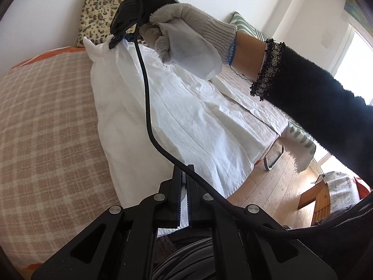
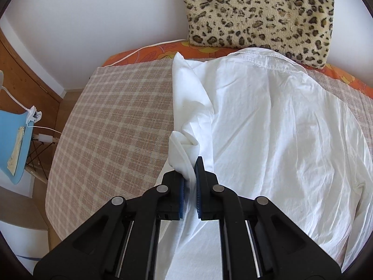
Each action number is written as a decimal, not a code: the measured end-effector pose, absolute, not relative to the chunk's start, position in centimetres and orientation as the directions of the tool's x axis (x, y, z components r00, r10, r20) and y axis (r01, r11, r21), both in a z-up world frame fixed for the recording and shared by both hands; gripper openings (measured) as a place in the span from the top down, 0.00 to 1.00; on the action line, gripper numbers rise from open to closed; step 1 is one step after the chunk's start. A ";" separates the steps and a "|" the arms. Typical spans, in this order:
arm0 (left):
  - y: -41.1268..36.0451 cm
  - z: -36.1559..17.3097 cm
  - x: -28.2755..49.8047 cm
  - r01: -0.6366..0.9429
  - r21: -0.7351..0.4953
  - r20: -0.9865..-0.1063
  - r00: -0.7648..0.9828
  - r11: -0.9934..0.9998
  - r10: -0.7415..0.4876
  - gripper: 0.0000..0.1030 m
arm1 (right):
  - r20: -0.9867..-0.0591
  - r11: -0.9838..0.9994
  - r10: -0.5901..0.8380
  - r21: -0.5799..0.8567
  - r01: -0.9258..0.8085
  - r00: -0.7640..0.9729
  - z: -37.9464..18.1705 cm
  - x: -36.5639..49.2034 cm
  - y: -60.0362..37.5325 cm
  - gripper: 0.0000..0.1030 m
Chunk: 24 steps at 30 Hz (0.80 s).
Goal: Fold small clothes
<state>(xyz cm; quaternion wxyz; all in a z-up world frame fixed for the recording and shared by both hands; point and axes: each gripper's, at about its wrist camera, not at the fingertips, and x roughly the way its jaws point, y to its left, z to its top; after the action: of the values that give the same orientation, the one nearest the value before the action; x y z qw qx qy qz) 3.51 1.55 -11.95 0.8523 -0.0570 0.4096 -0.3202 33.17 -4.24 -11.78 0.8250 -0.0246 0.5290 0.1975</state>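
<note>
— Shirt, white, drapes over the plaid bed ahead; left gripper and right gripper both pinch its edges.
— Risk?
— Thin cloth could slip out mid-fold.

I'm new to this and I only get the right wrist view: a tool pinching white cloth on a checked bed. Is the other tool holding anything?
Observer: Yes, the left tool is shut on an edge of the same white shirt.
Operator: Who holds mine?
Observer: A hand in a grey knit glove grips the right tool; its sleeve is black.
Operator: What lies past the bed?
Observer: A bright window.
</note>
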 end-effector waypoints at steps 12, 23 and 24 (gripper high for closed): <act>-0.9 -10.7 4.3 0.577 -0.353 -0.684 0.378 0.737 -0.624 0.88 | -0.881 0.933 0.311 0.211 -0.293 0.356 -15.3 34.8 -10.9 0.92; 5.5 -12.3 5.8 0.414 -0.337 -0.714 0.473 0.846 -0.516 0.87 | -0.895 0.918 0.340 0.249 -0.308 0.288 -17.6 35.1 -12.7 0.84; 5.5 -12.8 6.1 0.410 -0.342 -0.718 0.466 0.845 -0.517 0.87 | -0.901 0.921 0.330 0.242 -0.306 0.282 -17.3 35.1 -12.9 0.75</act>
<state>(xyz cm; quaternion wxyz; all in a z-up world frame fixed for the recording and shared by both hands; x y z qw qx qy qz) 6.08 5.49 -12.81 0.8541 -0.0609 0.4395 -0.2713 35.06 -12.85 -17.33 0.8007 0.0110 0.5651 0.1986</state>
